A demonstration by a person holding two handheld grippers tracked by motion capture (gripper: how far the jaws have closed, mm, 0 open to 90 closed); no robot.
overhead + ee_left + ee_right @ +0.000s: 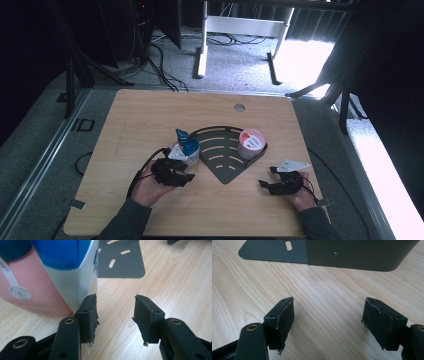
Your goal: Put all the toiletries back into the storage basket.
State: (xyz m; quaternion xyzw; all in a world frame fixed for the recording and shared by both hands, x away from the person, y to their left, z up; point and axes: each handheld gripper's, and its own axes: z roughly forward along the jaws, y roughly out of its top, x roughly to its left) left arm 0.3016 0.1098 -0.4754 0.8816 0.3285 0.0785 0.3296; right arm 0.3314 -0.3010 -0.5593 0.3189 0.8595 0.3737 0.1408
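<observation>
Left gripper (115,312) jaws spread, gripping nothing | carton (50,277) stands just beside the outer jaw (off the dark tray (225,150)) | right gripper (328,320) spread, resting clear near tray.

Both forearms wear dark grey-green sleeves. Each hand carries a black claw with brass-ringed screw holes in its arms and frayed, scuffed black pads; the left claw (172,172) trails a black cable, the right claw (285,182) bears a grey three-cornered plate
</observation>
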